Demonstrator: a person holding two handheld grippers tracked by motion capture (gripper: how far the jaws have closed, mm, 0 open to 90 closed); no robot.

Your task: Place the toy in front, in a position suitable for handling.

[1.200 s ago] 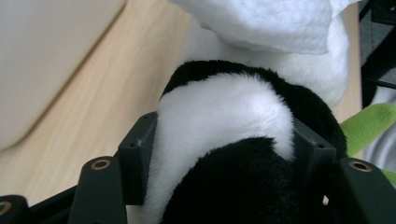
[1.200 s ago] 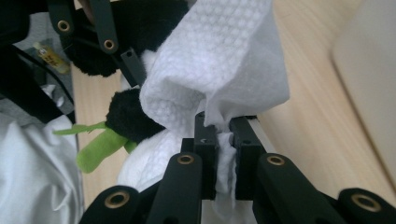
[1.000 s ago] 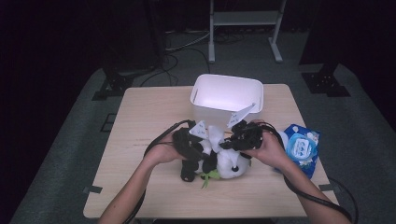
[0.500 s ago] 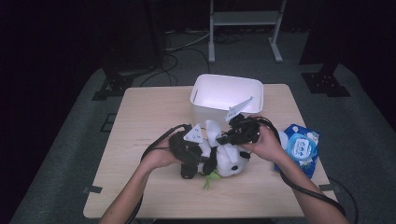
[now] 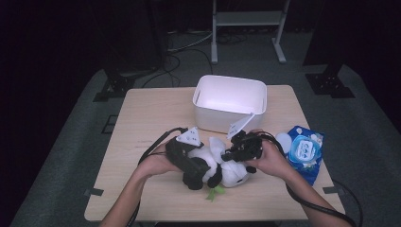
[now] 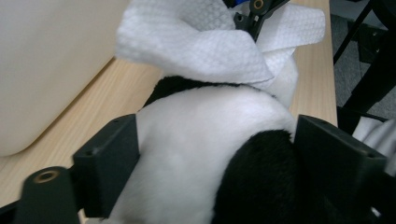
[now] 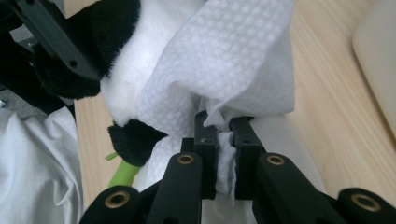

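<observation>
Plush panda [image 6: 205, 154] squeezed between left gripper [image 6: 215, 158] jaws, dimpled white wipe [image 7: 233, 70] pinched in right gripper [image 7: 223, 135] jaws, wooden table [image 5: 142, 118]

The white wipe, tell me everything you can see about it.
The white wipe is a thin, soft sheet with an embossed dot texture, crumpled and folded rather than flat. The right gripper pinches a bunched edge of it between closed jaws. The rest drapes over the plush panda, lying on its white fur beside a black patch. The left gripper clamps the panda itself and does not touch the wipe.
</observation>
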